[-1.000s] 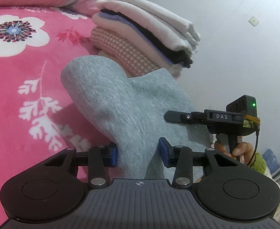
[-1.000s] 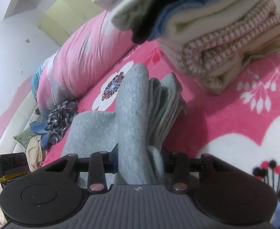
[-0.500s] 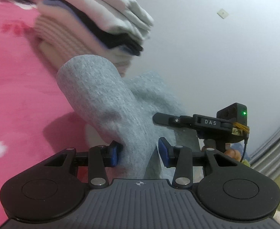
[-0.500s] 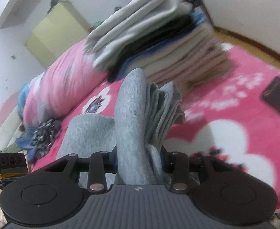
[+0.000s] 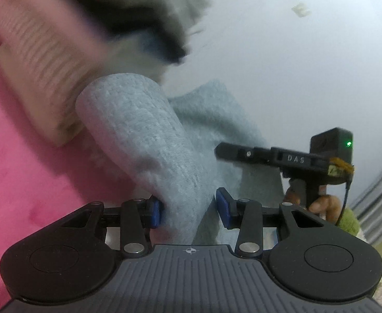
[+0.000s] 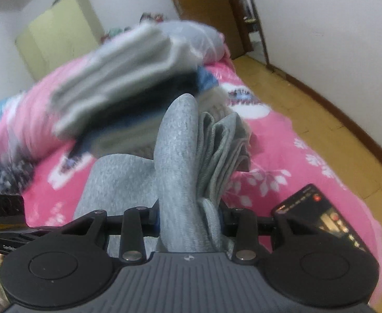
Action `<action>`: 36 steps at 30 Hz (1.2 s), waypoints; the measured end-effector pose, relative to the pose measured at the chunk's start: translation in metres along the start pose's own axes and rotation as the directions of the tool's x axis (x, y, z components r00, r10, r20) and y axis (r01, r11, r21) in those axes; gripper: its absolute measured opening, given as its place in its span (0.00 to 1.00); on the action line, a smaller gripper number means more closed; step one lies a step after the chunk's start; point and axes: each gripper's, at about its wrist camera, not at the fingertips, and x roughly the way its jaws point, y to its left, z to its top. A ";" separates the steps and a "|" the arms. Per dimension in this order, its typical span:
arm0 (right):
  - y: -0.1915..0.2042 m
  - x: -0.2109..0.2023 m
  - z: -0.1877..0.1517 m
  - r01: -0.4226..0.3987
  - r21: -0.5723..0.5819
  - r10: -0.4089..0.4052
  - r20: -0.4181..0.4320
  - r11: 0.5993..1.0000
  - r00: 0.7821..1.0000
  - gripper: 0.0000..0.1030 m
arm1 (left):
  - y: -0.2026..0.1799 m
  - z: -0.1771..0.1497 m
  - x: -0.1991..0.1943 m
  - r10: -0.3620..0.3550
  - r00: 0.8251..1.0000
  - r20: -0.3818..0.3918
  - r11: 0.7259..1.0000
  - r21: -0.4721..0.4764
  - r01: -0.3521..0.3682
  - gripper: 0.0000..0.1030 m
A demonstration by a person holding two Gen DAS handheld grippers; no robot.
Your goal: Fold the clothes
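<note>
Underneath, pink floral bedspread (image 6: 282, 156), yellow floor (image 6: 308, 91); both tools (image 5: 188, 208) (image 6: 188, 216) clamped on grey garment (image 5: 149, 140).

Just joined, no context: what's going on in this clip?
A person is folding clothes on a bed with a pink blanket. Each hand-held gripper is clamped on the same folded grey garment: the left hand-held gripper on one end, the right hand-held gripper on the other. The garment is lifted, close to a stack of folded clothes. A phone lies on the blanket.
</note>
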 end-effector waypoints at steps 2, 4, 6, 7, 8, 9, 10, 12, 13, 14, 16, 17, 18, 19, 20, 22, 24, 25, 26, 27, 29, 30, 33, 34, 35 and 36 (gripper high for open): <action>-0.007 0.027 -0.004 0.003 -0.022 -0.003 -0.035 1.000 0.999 0.39 | 0.014 -0.004 0.002 0.009 1.000 -0.005 1.000 -0.025 -0.009 0.40; -0.019 0.038 -0.003 -0.011 -0.017 0.011 -0.041 1.000 0.999 0.40 | 0.019 -0.005 -0.001 -0.003 1.000 -0.002 1.000 -0.027 0.003 0.40; -0.032 0.041 0.000 -0.063 0.010 0.063 -0.046 0.998 0.997 0.41 | 0.015 -0.007 -0.003 0.006 1.000 -0.004 1.000 0.006 -0.006 0.40; -0.037 0.042 0.002 -0.077 0.012 0.078 -0.055 0.997 0.995 0.42 | 0.013 -0.007 -0.002 0.016 1.000 -0.009 1.000 0.021 -0.015 0.40; -0.041 0.044 0.002 -0.071 0.011 0.072 -0.062 0.997 0.995 0.48 | 0.012 -0.009 -0.001 0.026 1.000 -0.015 0.999 0.030 -0.025 0.40; -0.044 0.046 0.002 -0.038 0.010 0.038 -0.062 0.999 0.997 0.59 | 0.011 -0.011 -0.003 0.036 0.999 -0.022 0.999 0.033 -0.035 0.42; -0.046 0.046 0.003 0.015 0.014 -0.014 -0.050 1.000 0.999 0.63 | 0.011 -0.014 -0.007 0.047 0.999 -0.027 0.998 0.034 -0.046 0.45; -0.051 0.036 0.004 0.108 0.069 -0.110 0.026 0.992 0.994 0.65 | 0.010 -0.017 -0.016 0.064 0.998 -0.028 0.997 0.039 -0.063 0.49; -0.053 0.024 0.003 0.107 0.115 -0.117 0.087 0.988 0.989 0.65 | 0.009 -0.018 -0.022 0.071 0.997 -0.027 0.997 0.042 -0.070 0.52; -0.055 0.010 0.001 0.091 0.165 -0.117 0.154 0.982 0.981 0.65 | 0.010 -0.018 -0.029 0.075 0.997 -0.021 0.996 0.040 -0.074 0.55; -0.050 -0.024 -0.010 0.062 0.253 -0.137 0.290 0.965 0.947 0.69 | 0.013 -0.012 -0.042 0.075 0.997 -0.011 0.997 0.020 -0.074 0.58; -0.046 -0.043 -0.021 0.038 0.303 -0.151 0.360 0.952 0.921 0.76 | 0.015 -0.010 -0.045 0.075 0.997 -0.009 0.997 0.008 -0.074 0.62; -0.042 -0.059 -0.035 -0.003 0.353 -0.155 0.416 0.936 0.896 0.80 | 0.017 -0.008 -0.047 0.077 0.997 -0.004 0.997 -0.004 -0.077 0.65; -0.038 -0.073 -0.050 -0.052 0.400 -0.146 0.451 0.915 0.881 0.81 | 0.019 -0.005 -0.049 0.079 0.997 0.003 0.997 -0.016 -0.079 0.68; -0.033 -0.083 -0.069 -0.106 0.444 -0.130 0.469 0.890 0.874 0.81 | 0.020 -0.002 -0.050 0.084 0.996 0.010 0.996 -0.032 -0.083 0.70; -0.023 -0.092 -0.113 -0.184 0.533 -0.114 0.477 0.826 0.871 0.86 | 0.023 0.007 -0.051 0.094 0.995 0.022 0.994 -0.065 -0.093 0.73; -0.016 -0.088 -0.157 -0.241 0.622 -0.096 0.458 0.745 0.884 0.88 | 0.030 0.014 -0.047 0.107 0.994 0.012 0.987 -0.126 -0.105 0.74; -0.013 -0.080 -0.177 -0.269 0.664 -0.077 0.443 0.698 0.893 0.88 | 0.034 0.017 -0.044 0.112 0.994 0.003 0.982 -0.155 -0.110 0.73; -0.011 -0.069 -0.195 -0.290 0.699 -0.051 0.423 0.654 0.905 0.88 | 0.038 0.020 -0.040 0.117 0.993 -0.006 0.976 -0.182 -0.116 0.72; -0.008 -0.057 -0.208 -0.295 0.727 -0.031 0.398 0.620 0.917 0.88 | 0.041 0.022 -0.038 0.127 0.992 -0.009 0.971 -0.204 -0.126 0.71; -0.004 -0.036 -0.224 -0.288 0.766 -0.009 0.357 0.574 0.934 0.88 | 0.044 0.024 -0.035 0.146 0.989 -0.003 0.961 -0.239 -0.143 0.61; -0.002 -0.027 -0.226 -0.288 0.773 -0.006 0.353 0.565 0.936 0.88 | 0.046 0.025 -0.034 0.154 0.988 0.007 0.955 -0.257 -0.147 0.56; 0.001 -0.008 -0.228 -0.310 0.770 -0.013 0.381 0.558 0.924 0.86 | 0.042 0.026 -0.031 0.161 0.987 0.027 0.954 -0.261 -0.148 0.35; 0.002 -0.006 -0.226 -0.311 0.768 -0.029 0.394 0.561 0.919 0.81 | 0.038 0.025 -0.031 0.170 0.985 0.033 0.958 -0.242 -0.157 0.28; 0.002 -0.004 -0.225 -0.296 0.772 -0.050 0.389 0.563 0.920 0.65 | 0.032 0.023 -0.031 0.180 0.983 0.040 0.963 -0.210 -0.168 0.22; 0.001 -0.004 -0.223 -0.277 0.778 -0.065 0.376 0.564 0.924 0.53 | 0.026 0.022 -0.031 0.189 0.981 0.048 0.967 -0.180 -0.177 0.20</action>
